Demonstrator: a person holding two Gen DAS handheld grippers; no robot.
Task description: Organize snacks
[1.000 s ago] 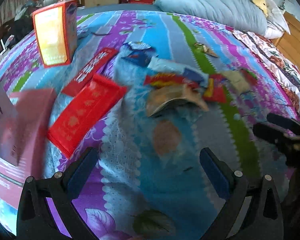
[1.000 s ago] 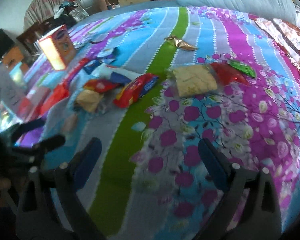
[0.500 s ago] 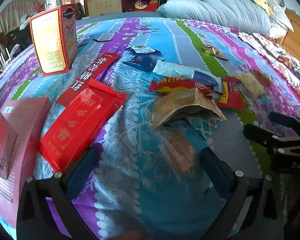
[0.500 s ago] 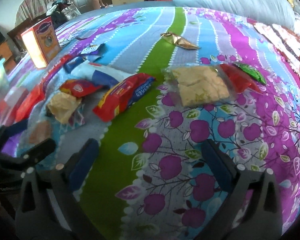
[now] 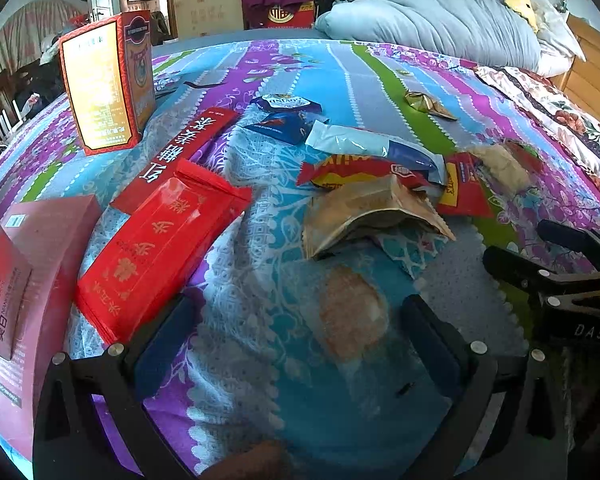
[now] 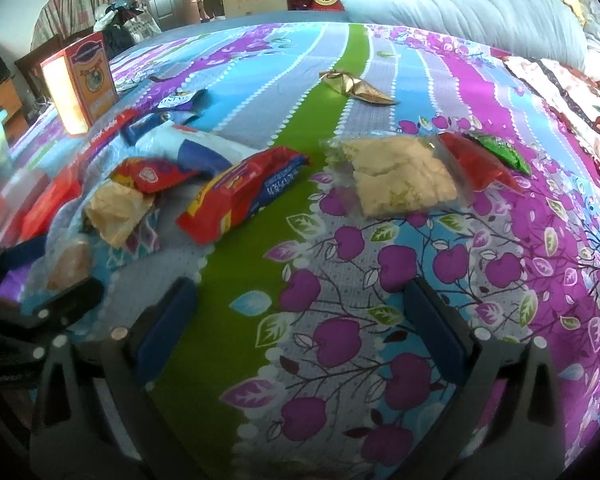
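Snack packets lie scattered on a striped floral bedspread (image 5: 340, 80). My left gripper (image 5: 298, 344) is open low over the bed, and a round pastry in clear wrap (image 5: 352, 312) lies between its fingertips, untouched. Beyond it are a tan pastry bag (image 5: 368, 208), a red-yellow packet (image 5: 360, 172) and a white-blue packet (image 5: 376, 146). My right gripper (image 6: 300, 320) is open over bare sheet, holding nothing. Ahead of it lie a red-blue packet (image 6: 244, 192), a clear bag of pale crackers (image 6: 400, 176), a red packet (image 6: 476, 164) and a green packet (image 6: 500, 150).
Two flat red boxes (image 5: 156, 244) and a pink box (image 5: 24, 300) lie on the left. An orange-red box (image 5: 104, 84) stands upright behind them. A gold wrapper (image 6: 360, 86) lies farther back, and a grey-blue duvet (image 5: 440, 16) is piled at the far end.
Both grippers have sunk nearer the bed, and the left view is no longer blurred. The round pastry now lies between the left fingertips. Nothing was taken hold of.
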